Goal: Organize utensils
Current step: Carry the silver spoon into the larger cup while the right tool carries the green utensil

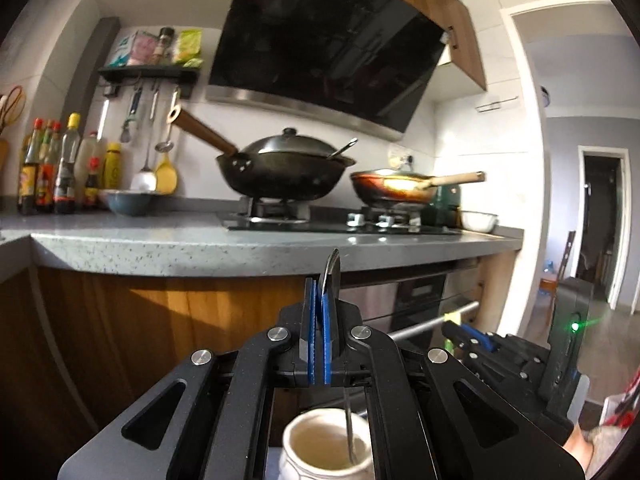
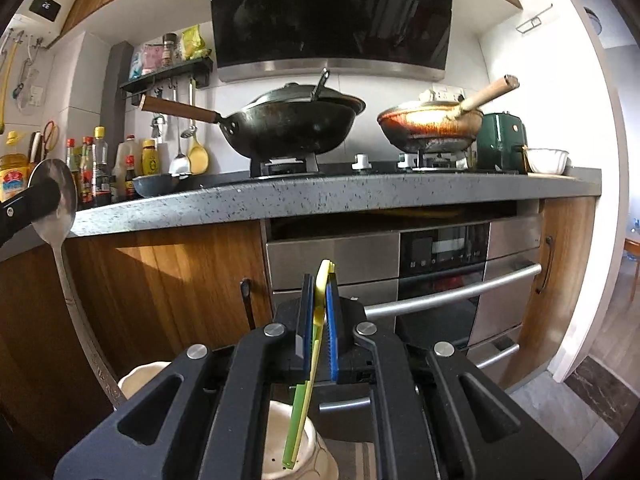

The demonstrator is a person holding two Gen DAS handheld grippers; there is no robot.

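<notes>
Left hand-held gripper (image 1: 320, 312): blue pads clenched on the bowl of a metal spoon (image 1: 333, 270); spoon upright, bowl end above the fingertips, thin handle running down into a cream ceramic holder (image 1: 298, 436) directly below. In the right wrist view the same spoon (image 2: 56, 188) shows at far left, its handle reaching down to the rim of that cream holder (image 2: 138, 378).

Right hand-held gripper (image 2: 318, 304): blue pads clenched on a yellow-green plastic utensil (image 2: 320, 280); utensil near upright, slightly tilted, its lower end inside a 2nd cream holder (image 2: 316, 456), perforated at the base.

Surroundings: grey speckled bench (image 2: 320, 196) with a gas hob. On the hob, 1 black lidded wok (image 1: 286, 174) with a wooden handle and 1 reddish frying pan (image 2: 430, 126). Sauce bottles (image 1: 52, 172) at the bench's left end; a blue-grey bowl (image 1: 128, 200) beside them. Wall shelf (image 1: 150, 70) with hanging tools. Black range hood (image 1: 324, 40) above. Steel oven (image 2: 404, 276) under the bench.
</notes>
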